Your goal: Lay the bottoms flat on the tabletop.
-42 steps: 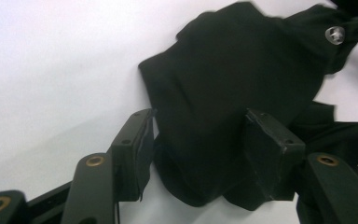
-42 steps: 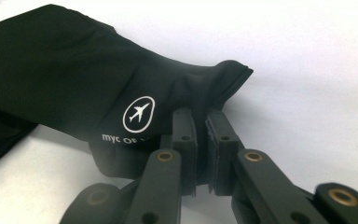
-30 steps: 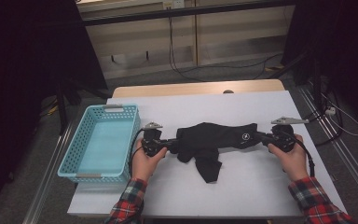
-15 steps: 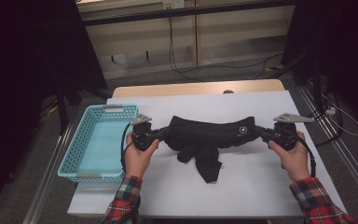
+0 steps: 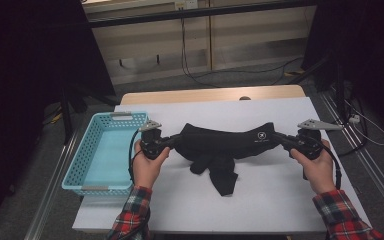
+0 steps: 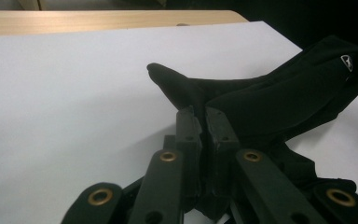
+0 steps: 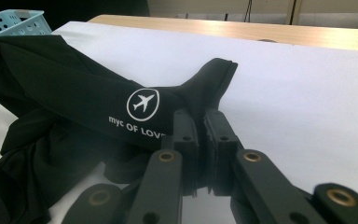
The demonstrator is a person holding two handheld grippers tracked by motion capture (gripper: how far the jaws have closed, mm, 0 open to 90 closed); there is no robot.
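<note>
A black garment [image 5: 225, 142] with a white aeroplane logo [image 7: 142, 103] hangs stretched between my two grippers over the white table [image 5: 260, 200]. My left gripper [image 5: 176, 140] is shut on its left end, and the cloth [image 6: 261, 105] pokes out between the closed jaws. The right end of the garment is pinched by my right gripper [image 5: 279, 139], where a corner of cloth [image 7: 214, 79] stands up past the jaws. A loose fold [image 5: 220, 175] droops onto the table below the middle.
A light blue plastic basket [image 5: 82, 165] sits at the table's left edge, close to my left hand. A strip of bare wood [image 5: 205, 95] runs along the far edge of the table. Cables lie on the floor beyond.
My left gripper has moved left toward the basket and lifted a little, pulling the garment tighter and wider. The right gripper has stayed put.
</note>
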